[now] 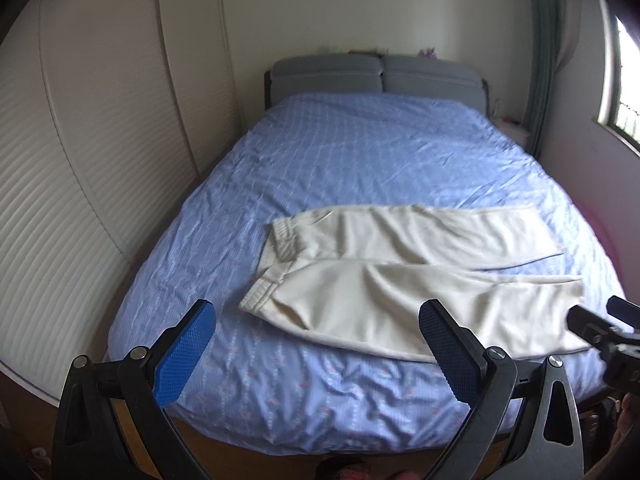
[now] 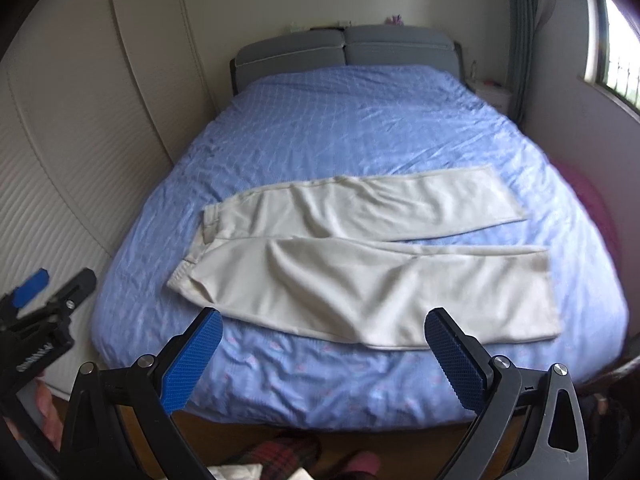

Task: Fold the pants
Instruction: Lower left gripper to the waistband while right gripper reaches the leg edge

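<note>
Cream pants (image 1: 400,268) (image 2: 360,256) lie flat across the foot of a bed, waistband to the left, both legs stretched to the right and slightly apart. My left gripper (image 1: 316,320) hangs open above the bed's near edge, just short of the pants' waist end, holding nothing. My right gripper (image 2: 324,334) is open too, hovering before the near leg's lower edge. Each gripper shows at the side of the other's view: the right one (image 1: 600,324) at the right edge, the left one (image 2: 48,292) at the left edge.
The bed (image 1: 320,168) wears a wrinkled blue patterned cover, with a grey headboard (image 1: 376,72) at the far end. White wardrobe doors (image 1: 80,152) run along the left. A window (image 2: 616,64) and curtain stand at the right. A person's plaid slipper (image 2: 280,452) shows below.
</note>
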The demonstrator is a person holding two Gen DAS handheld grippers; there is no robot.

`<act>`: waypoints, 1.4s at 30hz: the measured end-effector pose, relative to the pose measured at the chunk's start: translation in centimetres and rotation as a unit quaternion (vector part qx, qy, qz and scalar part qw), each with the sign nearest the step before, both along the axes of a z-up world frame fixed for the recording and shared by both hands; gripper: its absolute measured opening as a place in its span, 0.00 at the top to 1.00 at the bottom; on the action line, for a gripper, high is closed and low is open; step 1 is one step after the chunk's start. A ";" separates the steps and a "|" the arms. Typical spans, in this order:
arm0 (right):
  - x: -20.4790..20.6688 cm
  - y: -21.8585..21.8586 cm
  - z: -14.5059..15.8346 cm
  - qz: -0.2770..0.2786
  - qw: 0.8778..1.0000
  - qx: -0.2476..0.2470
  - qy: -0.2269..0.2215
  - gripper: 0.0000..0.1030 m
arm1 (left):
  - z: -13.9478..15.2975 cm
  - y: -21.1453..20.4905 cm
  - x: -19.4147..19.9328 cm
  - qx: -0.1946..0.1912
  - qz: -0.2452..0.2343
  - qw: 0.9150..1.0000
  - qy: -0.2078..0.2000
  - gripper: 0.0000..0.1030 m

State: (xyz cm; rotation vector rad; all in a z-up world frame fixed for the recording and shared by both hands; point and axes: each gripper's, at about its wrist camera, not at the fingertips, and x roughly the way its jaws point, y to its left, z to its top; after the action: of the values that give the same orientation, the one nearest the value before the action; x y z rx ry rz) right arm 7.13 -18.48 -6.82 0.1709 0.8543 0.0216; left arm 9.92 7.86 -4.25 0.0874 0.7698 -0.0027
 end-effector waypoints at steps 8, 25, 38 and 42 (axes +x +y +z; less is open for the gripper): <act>6.4 3.0 -9.3 -0.057 0.992 0.076 0.082 0.01 | -9.5 5.8 8.5 -0.012 0.016 0.996 0.086 0.00; 12.1 2.9 -29.4 -0.165 0.953 0.141 0.212 0.16 | -28.9 7.5 17.2 -0.052 0.033 0.970 0.236 0.04; 13.9 0.9 -33.6 -0.213 0.943 0.172 0.188 0.22 | -33.4 9.1 20.8 -0.120 0.071 0.957 0.256 0.17; 14.0 0.4 -33.7 -0.220 0.944 0.157 0.191 0.42 | -32.7 9.0 21.7 -0.152 0.060 0.952 0.259 0.54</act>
State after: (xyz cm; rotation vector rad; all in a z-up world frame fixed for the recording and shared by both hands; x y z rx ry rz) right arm 21.15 -18.03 -40.51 0.6803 1.1821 -0.3056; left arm 31.67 16.85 -36.92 -0.2639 1.2894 -0.0289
